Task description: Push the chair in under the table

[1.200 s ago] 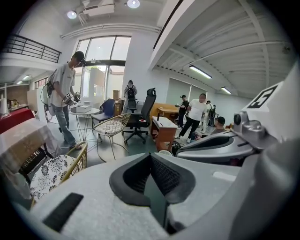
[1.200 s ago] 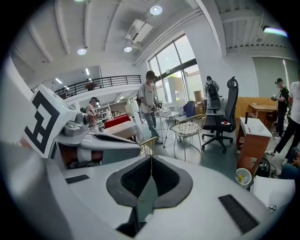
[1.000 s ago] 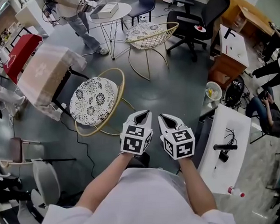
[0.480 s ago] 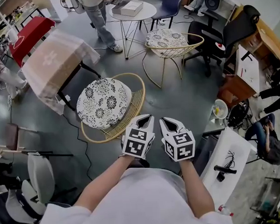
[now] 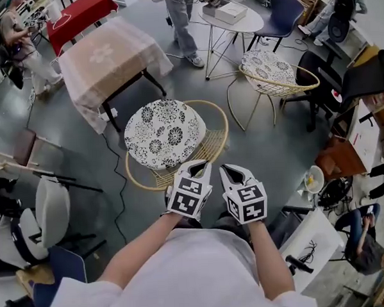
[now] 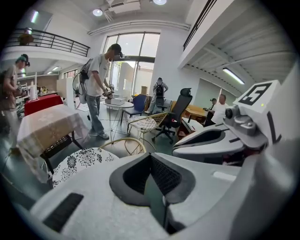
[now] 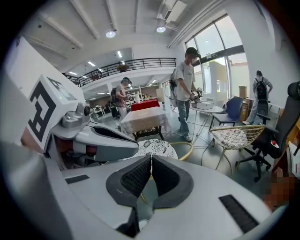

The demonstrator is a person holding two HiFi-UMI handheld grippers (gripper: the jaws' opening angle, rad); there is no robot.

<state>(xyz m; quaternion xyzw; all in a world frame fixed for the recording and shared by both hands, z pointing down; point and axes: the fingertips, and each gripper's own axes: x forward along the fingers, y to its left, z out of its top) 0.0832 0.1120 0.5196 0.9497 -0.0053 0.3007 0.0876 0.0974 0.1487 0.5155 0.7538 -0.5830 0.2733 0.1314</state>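
The chair point(image 5: 165, 133) has a round black-and-white flowered cushion in a gold wire frame. It stands in front of a table point(image 5: 113, 61) draped in beige cloth, outside the table's edge. My left gripper point(image 5: 200, 166) and right gripper point(image 5: 229, 171) are side by side just short of the chair's near rim, both shut and empty. The left gripper view shows its shut jaws point(image 6: 150, 158) with the cushion point(image 6: 79, 161) and table point(image 6: 44, 126) beyond. From the right gripper point(image 7: 150, 161), the cushion point(image 7: 157, 147) and table point(image 7: 143, 119) lie ahead.
A second wire chair point(image 5: 274, 71) and a round white table point(image 5: 229, 13) stand behind to the right, with a person point(image 5: 181, 15) between. A black office chair point(image 5: 361, 76) is at far right, folding chairs point(image 5: 47, 208) at left, a red table point(image 5: 82, 11) behind.
Both grippers have moved together toward the flowered chair, which now lies straight ahead of them with the clothed table behind it. Both jaws stay shut.
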